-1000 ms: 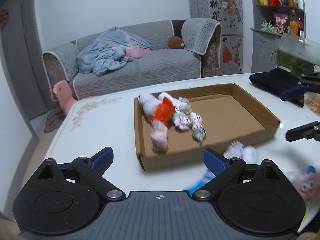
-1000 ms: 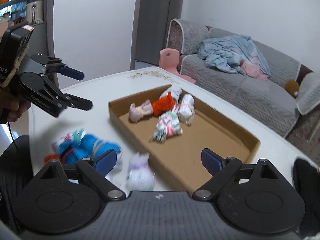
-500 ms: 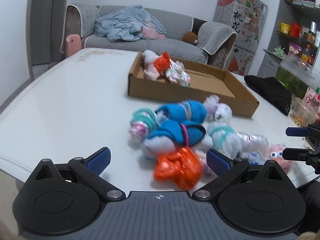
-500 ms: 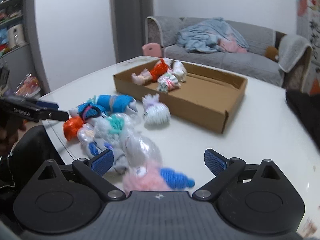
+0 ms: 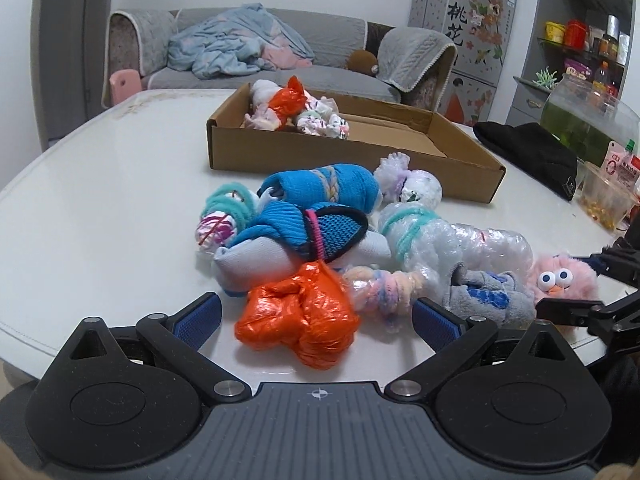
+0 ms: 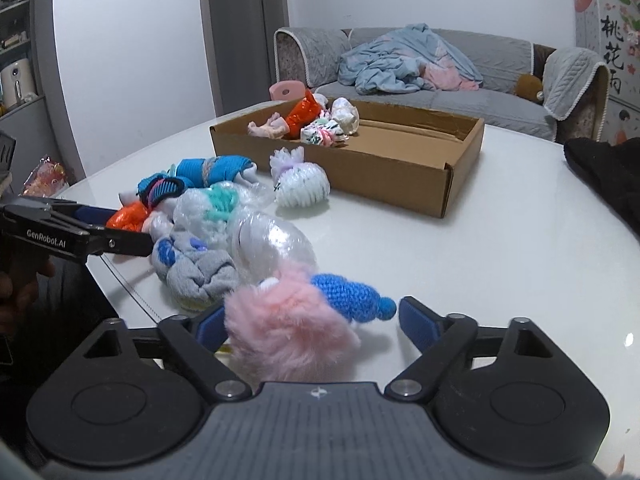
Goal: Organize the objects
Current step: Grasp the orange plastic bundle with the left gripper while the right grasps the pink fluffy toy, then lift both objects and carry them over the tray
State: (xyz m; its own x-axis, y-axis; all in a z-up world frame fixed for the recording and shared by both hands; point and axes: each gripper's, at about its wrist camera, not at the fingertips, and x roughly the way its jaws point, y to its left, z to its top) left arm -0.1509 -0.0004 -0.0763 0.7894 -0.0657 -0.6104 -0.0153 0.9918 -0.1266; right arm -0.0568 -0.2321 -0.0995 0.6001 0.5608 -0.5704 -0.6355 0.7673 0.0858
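Note:
A pile of soft bundles lies on the white table [image 5: 100, 200], in front of a cardboard box [image 5: 360, 160] that holds several more bundles. My left gripper [image 5: 316, 316] stands open low over the table. An orange plastic bundle [image 5: 298, 320] sits between its fingers, clear of both pads. My right gripper [image 6: 314, 322] straddles a pink fluffy toy [image 6: 288, 328] with googly eyes [image 5: 560, 280]. Its jaws are closing; the left pad brushes the fluff and the right pad stands apart. A blue crochet piece [image 6: 352, 296] sticks out of the toy.
A black cloth [image 5: 532, 156], a glass tank [image 5: 588, 120] and a plastic cup of snacks [image 5: 604, 200] stand along the table's right side. The near table edge runs just under both grippers. A grey sofa [image 6: 440, 96] stands beyond the table.
Both grippers have swung away from the box and sunk to the pile at the table's near edge. The orange bundle now lies between the left fingers; the right jaws have narrowed around the pink toy.

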